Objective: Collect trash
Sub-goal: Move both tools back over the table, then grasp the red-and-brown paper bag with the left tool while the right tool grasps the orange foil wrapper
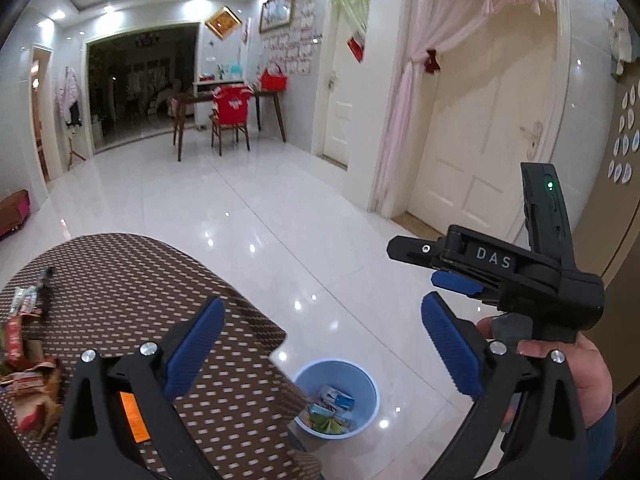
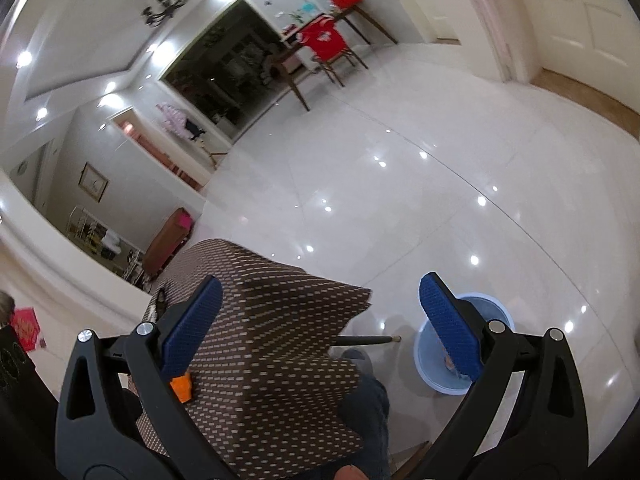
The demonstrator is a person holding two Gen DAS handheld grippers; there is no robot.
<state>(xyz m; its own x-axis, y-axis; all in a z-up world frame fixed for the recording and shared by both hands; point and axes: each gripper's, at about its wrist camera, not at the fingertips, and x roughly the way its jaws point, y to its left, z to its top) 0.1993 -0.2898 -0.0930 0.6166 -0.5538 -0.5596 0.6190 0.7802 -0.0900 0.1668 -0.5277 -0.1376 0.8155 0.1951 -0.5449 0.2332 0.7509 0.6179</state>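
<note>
We hold the left gripper [image 1: 320,344] with its blue pads wide apart and nothing between them, above the near corner of the table [image 1: 132,280], whose cloth is brown with pale dashes. In the left wrist view the bin [image 1: 360,388], pale blue and round, stands on the white floor [image 1: 280,208] at about 6 o'clock, just beside the table's corner, with wrappers [image 1: 332,408] lying in its bottom. More trash [image 1: 28,368], crumpled red and brown packets, sits on the cloth at 8 o'clock, and a dark pen-like item lies further back at 9 o'clock; we cannot tell what it is. At 4 o'clock in the same view the right gripper [image 1: 432,268] shows from the side, held in a hand [image 1: 576,376], and its blue pads appear close together from that angle. Its own camera, however, shows the right gripper's fingers standing well apart with nothing clamped, the right pad lying over the bin at 4 o'clock and the left pad over the cloth at 7 o'clock. A chair [image 1: 232,120] draped in red stands by a far table at 11 o'clock in the left view.
</note>
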